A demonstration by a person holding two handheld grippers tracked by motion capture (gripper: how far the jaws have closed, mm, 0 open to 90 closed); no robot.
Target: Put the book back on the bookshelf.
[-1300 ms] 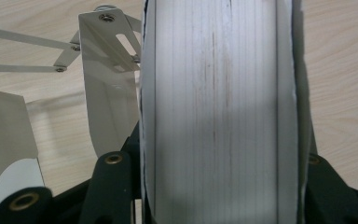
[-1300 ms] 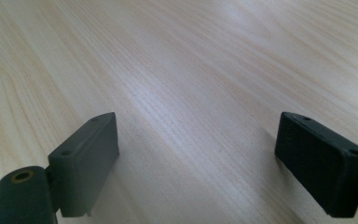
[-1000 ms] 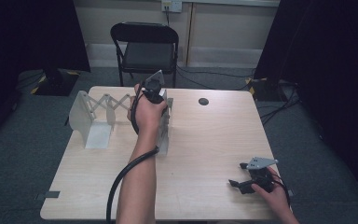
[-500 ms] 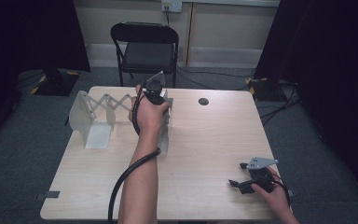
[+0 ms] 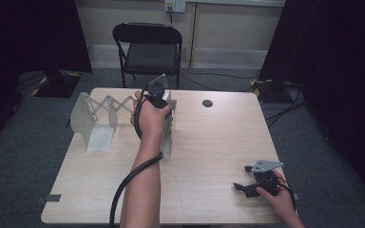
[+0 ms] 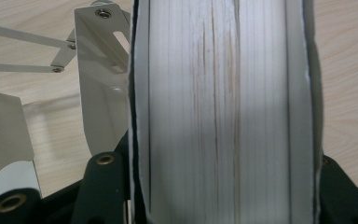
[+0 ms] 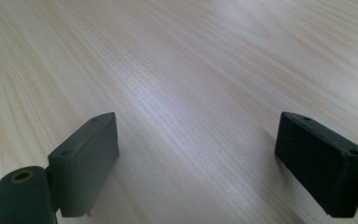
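Your left gripper (image 5: 158,102), its jaws just easing apart around the book (image 6: 223,112) by the rack (image 5: 92,121) at the table's (image 5: 209,142) ten o'clock, could let it topple; your right gripper (image 5: 255,183) idles wide open.

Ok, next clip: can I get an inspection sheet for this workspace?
Surface: pale wood table, bare across the middle.
Job's things: book, page edges up; extending metal rack beside it.
Clutter: small dark round spot near the far edge.
Grippers: left gripper clamps the book, jaws just been opening; right gripper open over bare wood.
Cables: black cable along the left forearm; floor cables behind the table.
Surroundings: folding chair, dark curtains.
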